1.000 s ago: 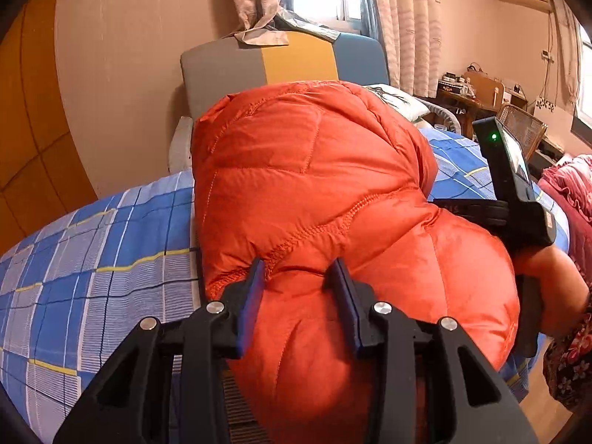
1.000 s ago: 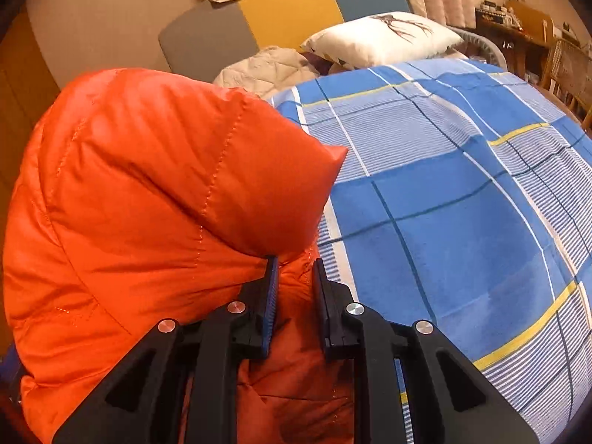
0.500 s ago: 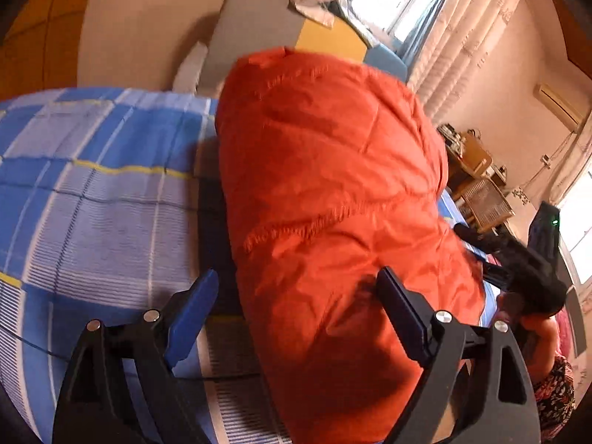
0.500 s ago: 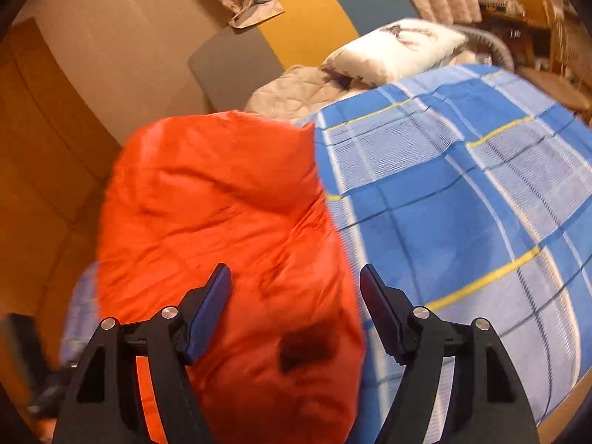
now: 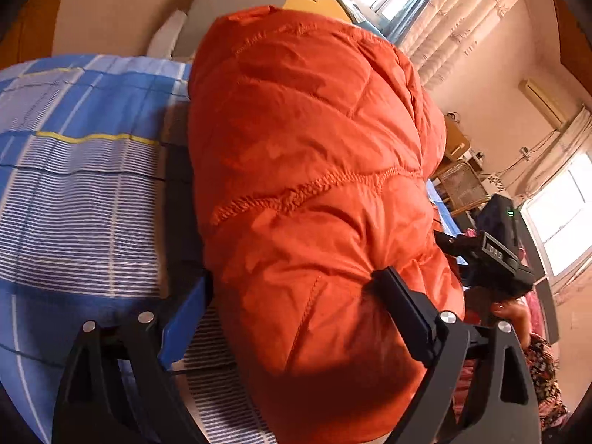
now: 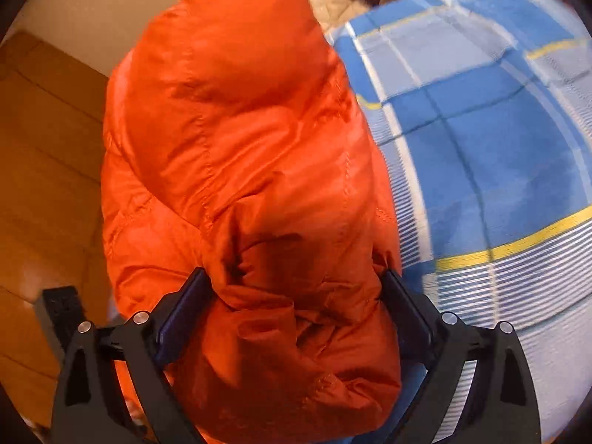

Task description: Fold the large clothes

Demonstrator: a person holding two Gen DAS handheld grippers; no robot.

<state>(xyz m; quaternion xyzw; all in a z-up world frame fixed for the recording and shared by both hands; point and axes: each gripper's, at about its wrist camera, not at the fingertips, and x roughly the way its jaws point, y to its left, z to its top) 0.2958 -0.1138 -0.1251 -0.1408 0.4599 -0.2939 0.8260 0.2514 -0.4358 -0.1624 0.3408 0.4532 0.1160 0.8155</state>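
Jaws opening, orange down jacket (image 5: 314,185) bulging between both pairs

Near end of orange jacket (image 6: 259,185) beyond right view's bottom edge.

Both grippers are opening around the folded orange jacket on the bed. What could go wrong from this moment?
1. The puffy orange jacket bulges between both opening grippers, left gripper and right gripper; once freed, it may spring open.
2. A pulling finger could snag fabric and drag the fold.
3. It lies near the edge of the bed and might slide off.
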